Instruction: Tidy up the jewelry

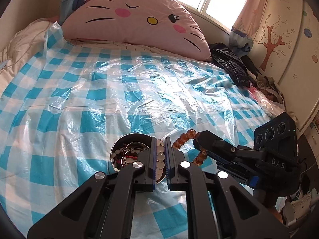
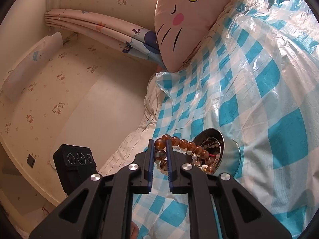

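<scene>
Jewelry sits in two places under your tools: a heap in a round metal tin (image 1: 127,139) on the bed, and two bead bracelets up in the fingers. Your left gripper (image 1: 160,155) is closed on a white bead bracelet (image 1: 160,160), the string running lengthwise between the two pads, directly over the right edge of the tin. Your right gripper (image 2: 160,155) is clamped on an amber bead bracelet (image 2: 183,144); one bead is pinched at the tips and the rest of the loop hangs to the right, in front of the tin's opening. In the left wrist view the two grippers stand close together, the amber loop just beside the left fingers. Inside the tin you can make out pale beads, metal rings and a red cord, tangled. The tin rests on a clear plastic sheet (image 1: 139,79) laid over a blue-and-white checked bedcover. A pink cat-face pillow (image 1: 135,20) lies at the head of the bed, well apart from the tin.
</scene>
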`<state>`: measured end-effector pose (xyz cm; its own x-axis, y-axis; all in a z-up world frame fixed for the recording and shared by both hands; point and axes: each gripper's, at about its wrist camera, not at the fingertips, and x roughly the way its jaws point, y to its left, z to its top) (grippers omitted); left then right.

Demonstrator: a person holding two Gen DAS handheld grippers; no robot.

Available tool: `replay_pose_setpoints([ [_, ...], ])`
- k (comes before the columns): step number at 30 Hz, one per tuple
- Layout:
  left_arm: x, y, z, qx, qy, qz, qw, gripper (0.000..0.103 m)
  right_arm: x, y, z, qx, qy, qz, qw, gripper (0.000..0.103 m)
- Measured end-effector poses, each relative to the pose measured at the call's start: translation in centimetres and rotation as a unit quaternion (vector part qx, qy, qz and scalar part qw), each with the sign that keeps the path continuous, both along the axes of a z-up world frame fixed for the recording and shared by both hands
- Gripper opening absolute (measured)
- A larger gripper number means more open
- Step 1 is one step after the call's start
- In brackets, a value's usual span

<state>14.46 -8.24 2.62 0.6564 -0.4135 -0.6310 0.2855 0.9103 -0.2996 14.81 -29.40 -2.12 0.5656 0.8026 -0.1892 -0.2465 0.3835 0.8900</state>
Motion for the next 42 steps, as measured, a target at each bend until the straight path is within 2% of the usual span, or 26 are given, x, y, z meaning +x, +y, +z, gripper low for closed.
replay_pose_setpoints([
  [4, 3.1, 1.0, -3.3, 0.036, 0.062, 0.051, 0.9961, 0.008, 1.8, 1.3, -0.5, -0.043, 0.005, 0.004, 0.999, 0.013],
  [6, 3.3, 2.6, -4.1, 0.03, 0.076, 0.074, 0.9939, 0.008, 2.7, 2.6, -0.9, -0.083, 0.011, 0.01, 0.996, 0.013],
  [8, 2.7, 4.4, -4.1, 0.025, 0.075, 0.099, 0.992, 0.015, 3.5, 4.1, -1.4, -0.118, 0.018, 0.024, 0.993, 0.013],
  [10, 1.9, 6.1, -3.9, 0.022, 0.068, 0.121, 0.9901, 0.028, 4.1, 5.7, -2.0, -0.152, 0.024, 0.04, 0.987, 0.013],
  [11, 1.4, 6.7, -3.7, 0.022, 0.064, 0.13, 0.9893, 0.031, 4.2, 6.5, -2.2, -0.169, 0.027, 0.047, 0.984, 0.013],
  [12, 0.9, 7.1, -3.5, 0.027, 0.06, 0.135, 0.9887, 0.036, 4.2, 7.1, -2.3, -0.186, 0.028, 0.05, 0.981, 0.016],
  [13, 0.3, 7.3, -3.4, 0.036, 0.056, 0.138, 0.9882, 0.04, 4.1, 7.6, -2.4, -0.204, 0.027, 0.051, 0.977, 0.026],
  [15, -1.1, 7.4, -3.2, 0.059, 0.047, 0.144, 0.9868, 0.048, 3.6, 8.0, -2.1, -0.226, 0.021, 0.045, 0.973, 0.037],
  [18, -3.4, 7.0, -3.0, 0.099, 0.032, 0.141, 0.9845, 0.057, 1.8, 7.4, -0.7, -0.249, -0.002, 0.022, 0.968, 0.037],
  [20, -5.1, 6.6, -2.9, 0.129, 0.024, 0.139, 0.9815, 0.064, -0.3, 6.8, 0.5, -0.268, -0.018, 0.003, 0.963, 0.045],
  [22, -7.1, 6.3, -2.5, 0.153, 0.014, 0.137, 0.9787, 0.074, -3.1, 6.5, 1.6, -0.303, -0.033, -0.019, 0.952, 0.067],
  [25, -10.1, 6.0, -1.9, 0.178, -0.001, 0.138, 0.9742, 0.085, -7.1, 6.3, 2.8, -0.356, -0.044, -0.045, 0.932, 0.082],
  [27, -11.8, 6.1, -1.7, 0.189, -0.004, 0.139, 0.9721, 0.089, -9.4, 5.9, 3.4, -0.386, -0.039, -0.058, 0.92, 0.091],
  [29, -13.3, 6.4, -1.5, 0.194, -0.003, 0.145, 0.9703, 0.091, -11.7, 5.6, 3.7, -0.406, -0.033, -0.066, 0.911, 0.092],
  [33, -16.2, 6.8, -0.9, 0.176, -0.012, 0.154, 0.9723, 0.095, -15.4, 5.3, 3.8, -0.448, -0.032, -0.085, 0.89, 0.096],
  [38, -18.3, 6.4, -0.8, 0.156, -0.018, 0.153, 0.9756, 0.095, -17.7, 3.8, 4.8, -0.451, -0.035, -0.143, 0.88, 0.096],
  [42, -19.5, 5.3, -0.2, 0.174, -0.057, 0.154, 0.971, 0.096, -18.7, 4.1, 5.6, -0.465, -0.059, -0.168, 0.867, 0.096],
])
